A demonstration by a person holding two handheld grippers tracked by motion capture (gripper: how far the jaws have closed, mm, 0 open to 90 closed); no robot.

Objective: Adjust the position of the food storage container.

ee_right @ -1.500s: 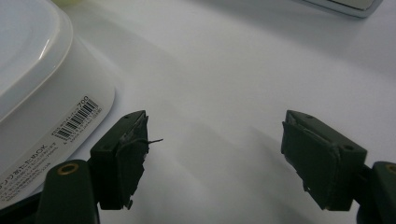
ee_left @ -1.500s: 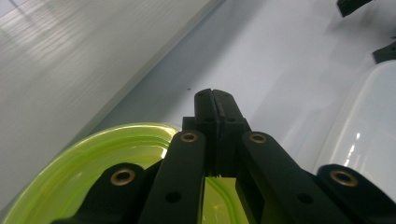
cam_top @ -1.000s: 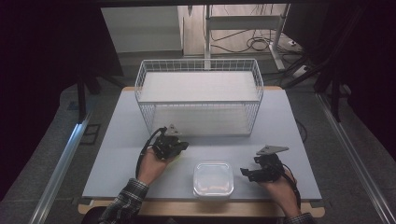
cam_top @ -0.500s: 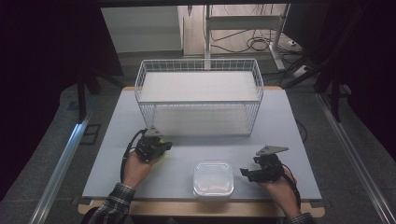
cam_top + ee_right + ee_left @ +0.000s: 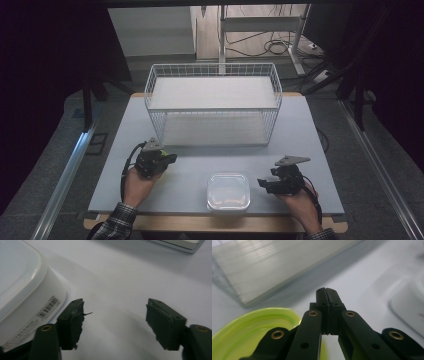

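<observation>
The left gripper [image 5: 167, 158] sits in a hand [image 5: 137, 182] resting on the near left part of the desk [image 5: 310, 140], its nose pointing right and slightly away, toward the wire basket. Its fingers [image 5: 322, 298] are pressed flat together with nothing between them. In the left gripper view a blurred yellow-green ring [image 5: 249, 327] shows low at the left, just beside the fingers; what it is cannot be told.

The right gripper [image 5: 263, 182] is held low over the near right part of the desk, pointing left at the white lidded box [image 5: 228, 192], which stands at the near edge of the desk between the two hands. Its fingers [image 5: 71, 320] stand apart, having just been closing, and hold nothing; only bare desk lies between them. In the right gripper view the box's side is just beside the left-hand finger, not between the two.

A sticker [image 5: 37, 315] on the side of the box carries a barcode and a line of small print, too small to read.

The white wire basket [image 5: 212, 102] stands on the far half of the desk, well apart from the box. Nothing lies between the right gripper and the box.
</observation>
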